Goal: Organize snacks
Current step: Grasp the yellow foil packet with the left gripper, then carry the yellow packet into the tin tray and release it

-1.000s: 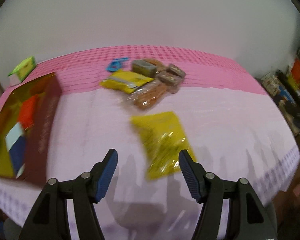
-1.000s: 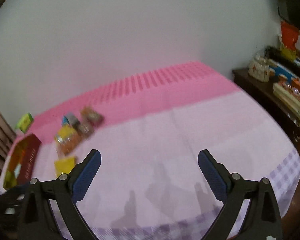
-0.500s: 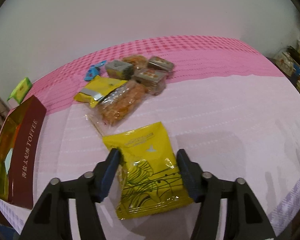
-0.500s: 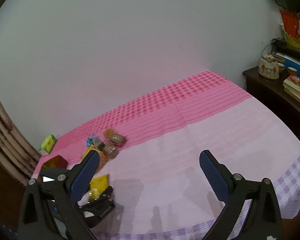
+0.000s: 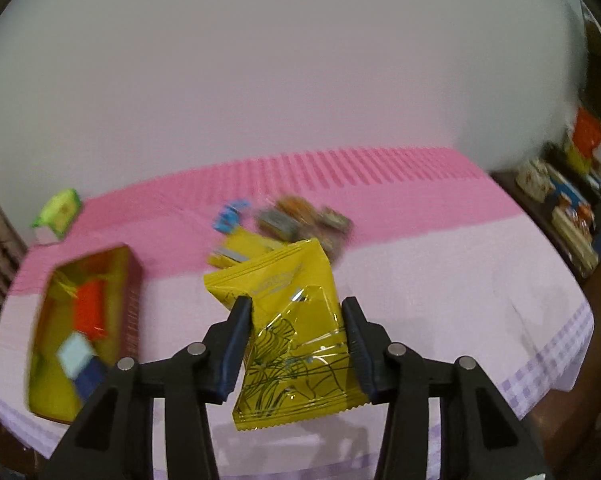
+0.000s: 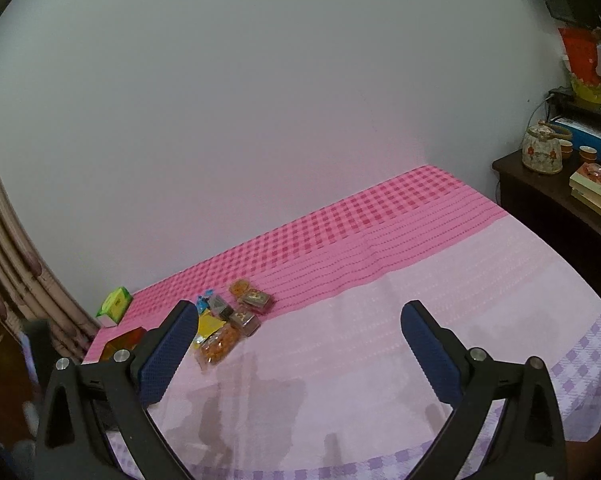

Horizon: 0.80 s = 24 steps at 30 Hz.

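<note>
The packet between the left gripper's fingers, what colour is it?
Bright yellow packet, with thin dark line drawings on its lower half. It shows best in the left wrist view.

Plain pale wall [image 6: 260, 100] runs behind the whole table [image 6: 440, 280], which wears a pink checked cloth fading to lilac checks at the edge. Striped beige curtain [image 6: 16, 272] hangs on the left. Dark wood sideboard [image 6: 540, 200] on the right, with a flowered teapot [image 6: 542, 150], small cups and stacked books. Lighting's dim, kinda pinkish.
</note>
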Each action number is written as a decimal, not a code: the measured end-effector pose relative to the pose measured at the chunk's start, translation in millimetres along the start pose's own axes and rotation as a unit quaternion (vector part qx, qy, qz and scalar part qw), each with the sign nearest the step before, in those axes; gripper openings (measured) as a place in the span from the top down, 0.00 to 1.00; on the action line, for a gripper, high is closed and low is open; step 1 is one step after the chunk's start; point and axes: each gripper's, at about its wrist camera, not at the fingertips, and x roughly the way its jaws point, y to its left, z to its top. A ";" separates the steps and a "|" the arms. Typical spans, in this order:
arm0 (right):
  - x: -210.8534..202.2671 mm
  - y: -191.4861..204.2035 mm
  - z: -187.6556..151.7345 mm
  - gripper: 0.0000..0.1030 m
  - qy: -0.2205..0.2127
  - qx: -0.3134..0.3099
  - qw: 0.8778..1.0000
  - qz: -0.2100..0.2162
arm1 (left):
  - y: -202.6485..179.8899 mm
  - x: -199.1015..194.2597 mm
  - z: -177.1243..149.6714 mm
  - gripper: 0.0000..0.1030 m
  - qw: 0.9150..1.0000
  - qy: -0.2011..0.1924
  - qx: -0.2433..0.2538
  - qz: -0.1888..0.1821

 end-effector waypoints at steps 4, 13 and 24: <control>-0.9 3.0 -1.8 0.02 0.005 -0.001 1.000 0.004 | 44.3 -34.2 16.8 0.55 0.999 -0.024 -0.018 0.036; -1.4 7.3 -3.0 0.02 0.012 -0.006 1.000 0.007 | 153.9 -80.2 35.5 0.55 0.990 -0.037 -0.066 0.120; 5.8 8.0 -5.6 0.01 0.024 -0.008 1.000 0.005 | 221.6 -85.0 10.8 0.55 0.982 -0.011 -0.096 0.163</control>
